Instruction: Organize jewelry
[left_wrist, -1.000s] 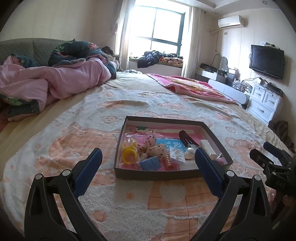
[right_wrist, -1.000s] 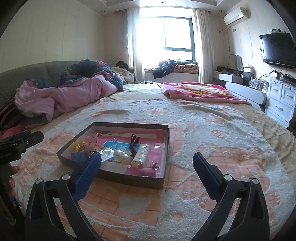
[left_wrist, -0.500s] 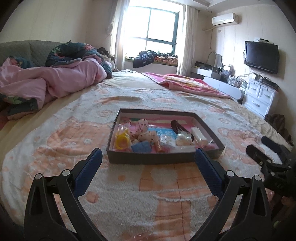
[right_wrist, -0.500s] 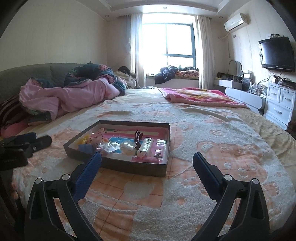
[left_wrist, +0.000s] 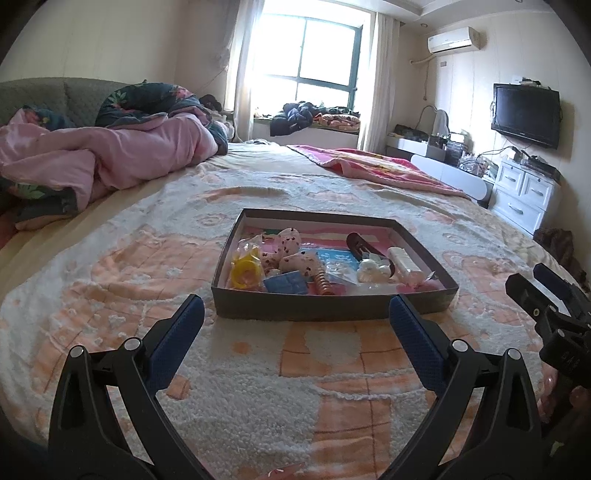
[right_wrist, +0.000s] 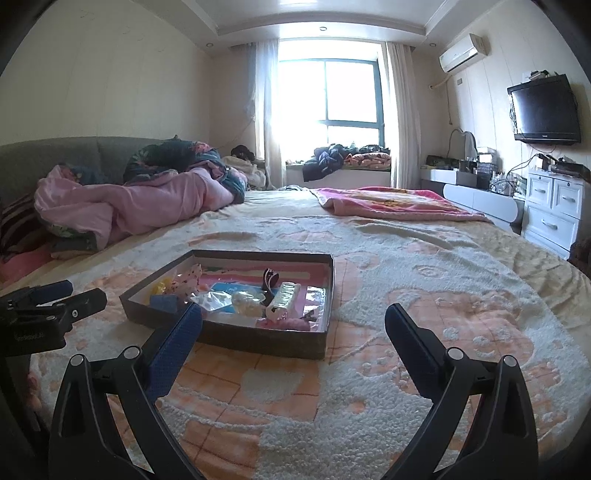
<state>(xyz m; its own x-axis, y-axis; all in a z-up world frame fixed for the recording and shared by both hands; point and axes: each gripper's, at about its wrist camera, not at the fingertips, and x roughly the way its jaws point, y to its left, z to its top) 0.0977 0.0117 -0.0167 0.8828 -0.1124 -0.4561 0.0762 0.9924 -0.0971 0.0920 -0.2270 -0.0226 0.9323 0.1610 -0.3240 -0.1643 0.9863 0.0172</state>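
Sunlit and cluttered, the bedroom centres on a wide bed (left_wrist: 110, 266) under a nubbly, peach-and-cream blanket (left_wrist: 258, 387) of looped pile. Over it, the left gripper (left_wrist: 295, 325) hangs with its two blue, dimpled pads spread wide, holding nothing and touching nothing. The right gripper (right_wrist: 293, 328) is likewise fully splayed and empty above the blanket. Just beyond both sits one shallow rectangular cardboard tray (left_wrist: 332, 306), dark outside and pink-lined. Inside lie a yellow plastic ring (left_wrist: 244, 273), two speckled fabric bows (left_wrist: 295, 254), one blue card (left_wrist: 286, 285), a coiled orange hair tie (left_wrist: 324, 282), a white ridged clip (left_wrist: 404, 263) and a dark clip (left_wrist: 360, 244). A rumpled pink quilt (left_wrist: 110, 155) lies well apart at the head of the bed.
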